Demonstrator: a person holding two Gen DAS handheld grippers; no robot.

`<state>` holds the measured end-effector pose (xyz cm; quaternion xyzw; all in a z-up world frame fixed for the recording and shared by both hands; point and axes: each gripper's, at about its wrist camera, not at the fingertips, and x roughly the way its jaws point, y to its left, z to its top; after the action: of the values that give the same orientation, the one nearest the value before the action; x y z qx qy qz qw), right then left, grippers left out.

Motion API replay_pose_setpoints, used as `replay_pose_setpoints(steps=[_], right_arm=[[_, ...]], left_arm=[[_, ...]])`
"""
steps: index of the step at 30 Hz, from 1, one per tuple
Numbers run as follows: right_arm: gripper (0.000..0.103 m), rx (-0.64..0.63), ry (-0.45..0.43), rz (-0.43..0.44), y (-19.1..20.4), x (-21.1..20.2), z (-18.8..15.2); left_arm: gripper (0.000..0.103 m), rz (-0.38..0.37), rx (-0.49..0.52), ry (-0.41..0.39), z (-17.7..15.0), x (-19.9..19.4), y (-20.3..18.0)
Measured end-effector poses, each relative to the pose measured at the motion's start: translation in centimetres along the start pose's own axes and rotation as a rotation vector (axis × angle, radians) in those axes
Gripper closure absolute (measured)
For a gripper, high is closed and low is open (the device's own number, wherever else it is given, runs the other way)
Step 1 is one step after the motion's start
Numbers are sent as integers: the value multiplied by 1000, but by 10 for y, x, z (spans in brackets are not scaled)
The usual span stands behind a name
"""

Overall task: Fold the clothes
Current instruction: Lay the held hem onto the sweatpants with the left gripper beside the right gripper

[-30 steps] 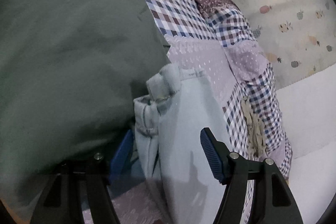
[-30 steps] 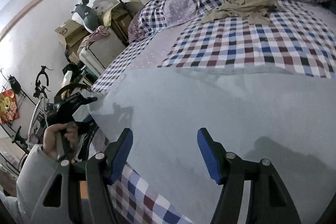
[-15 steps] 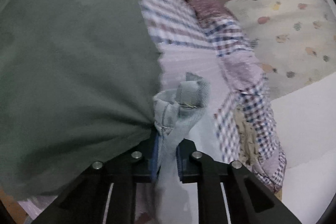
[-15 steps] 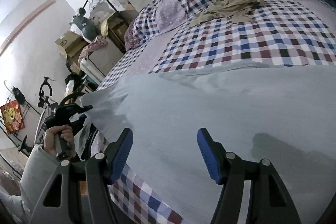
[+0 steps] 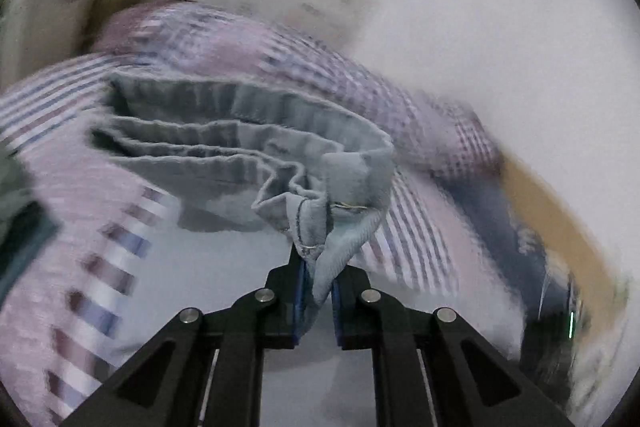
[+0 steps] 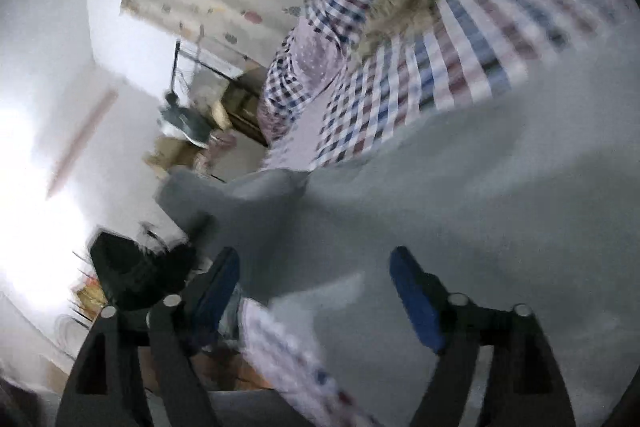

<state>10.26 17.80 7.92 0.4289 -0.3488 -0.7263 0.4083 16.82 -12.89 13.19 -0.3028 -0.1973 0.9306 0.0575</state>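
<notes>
Left wrist view: left tool (image 5: 318, 287) pinches the pale blue garment (image 5: 256, 131); right tool (image 6: 316, 291) gapes wide, holding nothing.

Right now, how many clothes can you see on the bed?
2. The light blue garment lies spread across the checked bedspread, its edge pinched in the left gripper. A crumpled tan garment lies farther up the bed. Blur may hide more.

Bunched garment (image 5: 256, 131) ahead; open bedspread (image 5: 100, 211) beside
</notes>
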Motion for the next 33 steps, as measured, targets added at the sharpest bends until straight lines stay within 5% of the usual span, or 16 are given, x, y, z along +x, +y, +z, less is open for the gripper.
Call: replay_pose_setpoints(steps=[5, 11, 21, 23, 29, 33], right_arm=[[21, 191, 38, 72, -43, 11, -3], [20, 161, 76, 24, -38, 19, 4], [18, 69, 105, -71, -25, 39, 7], [16, 69, 101, -79, -24, 42, 8], [16, 43, 99, -94, -19, 42, 7], [16, 0, 96, -92, -9, 36, 10]], left_arm=[[93, 99, 197, 300, -75, 78, -38], [92, 160, 424, 224, -87, 63, -56], [90, 227, 537, 148, -118, 41, -62], [86, 219, 542, 157, -120, 47, -63], [39, 38, 600, 102, -126, 27, -86], [35, -33, 677, 79, -135, 16, -97]])
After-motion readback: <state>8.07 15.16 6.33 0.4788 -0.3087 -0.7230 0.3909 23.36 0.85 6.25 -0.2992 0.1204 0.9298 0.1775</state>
